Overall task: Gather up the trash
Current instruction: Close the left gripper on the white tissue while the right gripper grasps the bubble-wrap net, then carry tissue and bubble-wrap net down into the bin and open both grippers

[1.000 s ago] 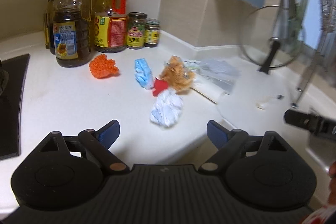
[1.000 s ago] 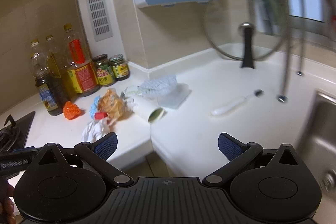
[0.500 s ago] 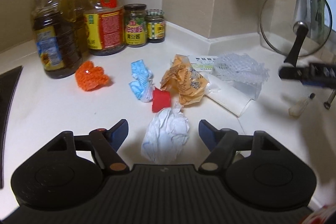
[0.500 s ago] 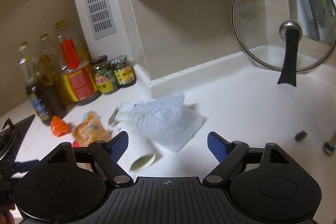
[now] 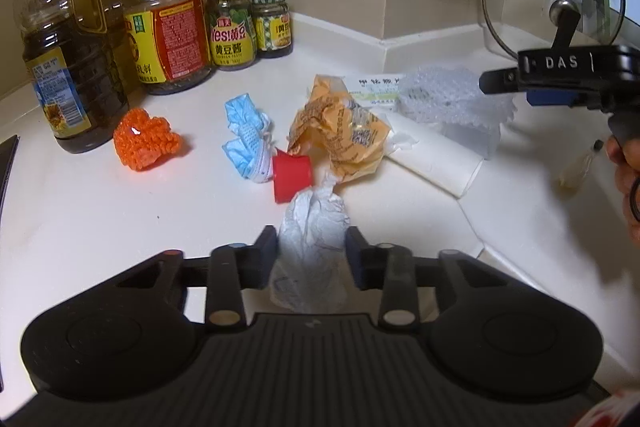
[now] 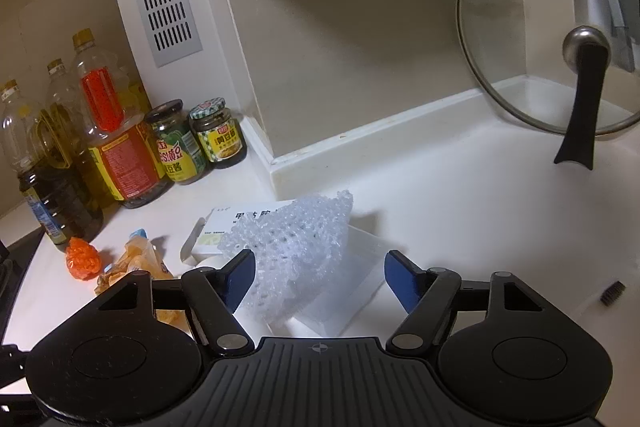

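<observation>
A crumpled white paper wad lies at the counter's front edge, and my left gripper is closing on it, both pads against its sides. Behind it lie a red cap, a crumpled orange wrapper, a blue face mask and an orange net ball. My right gripper is closing around white foam netting; its left pad is at the netting's edge and its right pad stands apart. A small medicine box and a white paper roll lie beside the netting.
Oil bottles and sauce jars stand along the back wall at the left. A glass pot lid leans in the right corner. A hob edge is at the far left. A small brush lies at the right.
Both grippers moved in toward the trash pile. The left jaws narrowed from wide apart onto the white paper wad. The right jaws narrowed a little around the foam netting.
</observation>
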A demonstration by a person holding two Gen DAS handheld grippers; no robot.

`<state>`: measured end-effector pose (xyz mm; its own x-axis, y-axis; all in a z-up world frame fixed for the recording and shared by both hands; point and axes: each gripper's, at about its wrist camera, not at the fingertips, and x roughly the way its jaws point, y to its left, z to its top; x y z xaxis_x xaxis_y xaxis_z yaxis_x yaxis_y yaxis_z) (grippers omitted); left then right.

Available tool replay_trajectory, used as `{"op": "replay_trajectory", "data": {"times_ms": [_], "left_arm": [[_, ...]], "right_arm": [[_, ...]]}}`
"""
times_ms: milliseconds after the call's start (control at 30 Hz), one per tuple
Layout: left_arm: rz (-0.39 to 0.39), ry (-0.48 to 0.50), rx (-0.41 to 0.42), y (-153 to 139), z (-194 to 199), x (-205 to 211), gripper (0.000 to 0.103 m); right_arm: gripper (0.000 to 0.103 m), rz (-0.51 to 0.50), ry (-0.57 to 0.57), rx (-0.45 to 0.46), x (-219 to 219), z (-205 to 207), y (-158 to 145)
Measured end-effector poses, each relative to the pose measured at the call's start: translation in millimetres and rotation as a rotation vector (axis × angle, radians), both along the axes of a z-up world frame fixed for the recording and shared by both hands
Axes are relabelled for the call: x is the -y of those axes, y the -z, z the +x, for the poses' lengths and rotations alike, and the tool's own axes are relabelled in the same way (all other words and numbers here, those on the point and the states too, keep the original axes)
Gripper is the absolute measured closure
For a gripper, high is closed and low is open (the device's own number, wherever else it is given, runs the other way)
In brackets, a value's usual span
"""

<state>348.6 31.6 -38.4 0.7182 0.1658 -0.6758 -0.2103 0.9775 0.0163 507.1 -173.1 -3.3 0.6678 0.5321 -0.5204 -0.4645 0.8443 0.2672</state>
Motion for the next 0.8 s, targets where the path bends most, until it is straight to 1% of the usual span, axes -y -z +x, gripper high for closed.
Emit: {"op": "replay_trajectory", "data": {"times_ms": [67,100,167,333,400,433,500,800], "left_arm": [[-0.015,-0.006,-0.009,1.2,-0.4,-3.0,0.082],[-0.019,-0.015,-0.009,1.1,-0.7,-4.6,0.083],[-0.022,-0.028,-0.003,-0.7,-2.4,-6.5,0.084],[-0.037,-0.051,0.016,-8.6,-7.0,-9.6,0.085],[-0.038,-0.058,0.022,-11.6,-8.5,-10.1,0.085],[-0.042,-0.061,0.024,-12.9,-9.1,-10.1,0.085],[-0.046,-0.066,0.03,-15.8,-10.9,-9.2,0.085],[-0.077,-0.067,0.071,-29.1,-24.9,0.2,0.085]], "right_arm": [[0.035,-0.001,-0.005,-0.002,-2.6,2.7,1.0],[0.039,-0.002,-0.007,-0.004,-3.6,4.2,1.6],[0.042,-0.006,-0.009,-0.007,-6.4,7.3,2.5],[0.054,-0.014,-0.014,-0.013,-12.1,14.0,5.2],[0.067,-0.024,-0.014,-0.017,-14.0,16.6,7.3],[0.071,-0.028,-0.013,-0.018,-14.5,17.4,8.3],[0.094,-0.033,-0.01,-0.015,-14.2,17.4,9.0],[0.096,-0.016,-0.008,0.061,3.4,-11.9,-10.2]]}}
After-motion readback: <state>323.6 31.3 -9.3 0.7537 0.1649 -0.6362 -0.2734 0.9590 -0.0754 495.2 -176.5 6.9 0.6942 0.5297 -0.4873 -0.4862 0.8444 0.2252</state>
